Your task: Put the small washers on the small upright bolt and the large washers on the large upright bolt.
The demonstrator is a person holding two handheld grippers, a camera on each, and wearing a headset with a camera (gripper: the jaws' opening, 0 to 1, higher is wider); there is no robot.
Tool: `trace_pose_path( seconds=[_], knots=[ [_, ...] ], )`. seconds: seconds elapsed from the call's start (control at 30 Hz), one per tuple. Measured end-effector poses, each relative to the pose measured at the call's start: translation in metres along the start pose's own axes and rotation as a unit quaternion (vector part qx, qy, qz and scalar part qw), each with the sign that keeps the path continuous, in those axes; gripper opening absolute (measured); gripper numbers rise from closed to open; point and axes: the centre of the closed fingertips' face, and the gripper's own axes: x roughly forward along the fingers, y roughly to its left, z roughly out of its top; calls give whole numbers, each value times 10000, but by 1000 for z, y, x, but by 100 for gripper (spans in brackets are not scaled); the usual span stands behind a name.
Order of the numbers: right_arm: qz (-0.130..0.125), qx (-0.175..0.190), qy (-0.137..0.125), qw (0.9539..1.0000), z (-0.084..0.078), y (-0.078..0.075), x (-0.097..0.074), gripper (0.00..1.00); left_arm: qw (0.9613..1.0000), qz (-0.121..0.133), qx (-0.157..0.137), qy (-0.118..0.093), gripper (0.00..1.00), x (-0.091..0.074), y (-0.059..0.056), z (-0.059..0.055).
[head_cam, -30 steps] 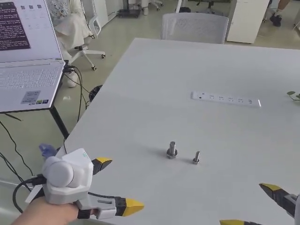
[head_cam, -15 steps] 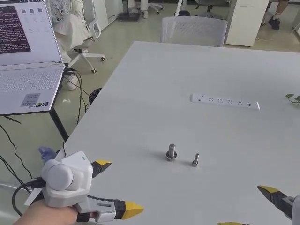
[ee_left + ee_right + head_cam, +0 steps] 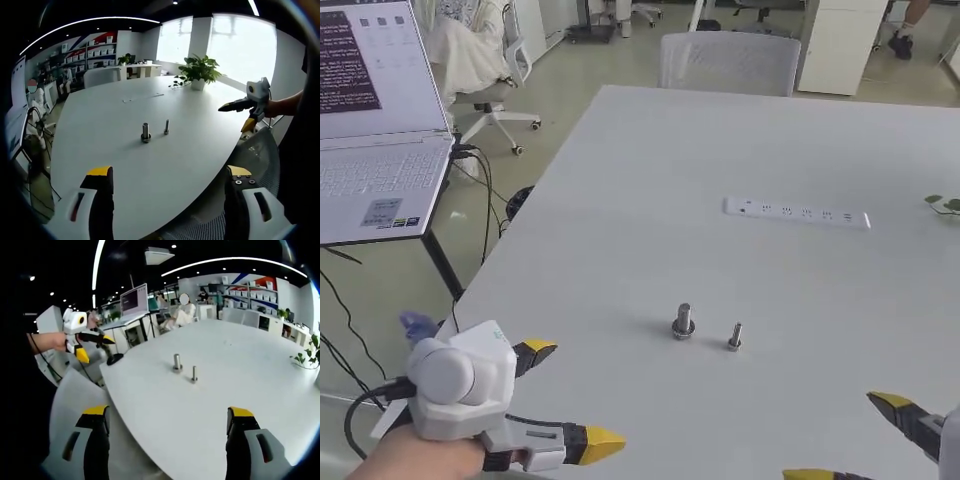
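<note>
Two steel bolts stand upright near the middle of the white table (image 3: 620,200). The large bolt (image 3: 683,321) is on the left and has a wider ring at its base. The small bolt (image 3: 735,336) stands just to its right. My left gripper (image 3: 570,395) hovers open off the table's near-left edge, holding nothing. My right gripper (image 3: 850,440) is open and holds nothing at the near-right edge. In the left gripper view, the large bolt (image 3: 145,132) and small bolt (image 3: 166,127) lie ahead of the open gripper (image 3: 169,172). In the right gripper view, both bolts (image 3: 177,362) (image 3: 194,373) stand beyond the open gripper (image 3: 167,411).
A white power strip (image 3: 796,213) lies beyond the bolts. An open laptop (image 3: 375,130) sits on a stand to the left, with cables under it. A grey chair (image 3: 728,62) is at the table's far end. A potted plant (image 3: 200,72) stands on the far side.
The head view has shifted a little. Both grippers stay open, and the bolts have not moved.
</note>
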Motion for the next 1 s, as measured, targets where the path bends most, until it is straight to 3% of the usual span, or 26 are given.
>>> trace_pose_path(
  seconds=[1.0],
  knots=[
    [20,32,56,10000,-6,-2,1,98,10000,8,-7,87,93,6,-3,-6]
  ],
)
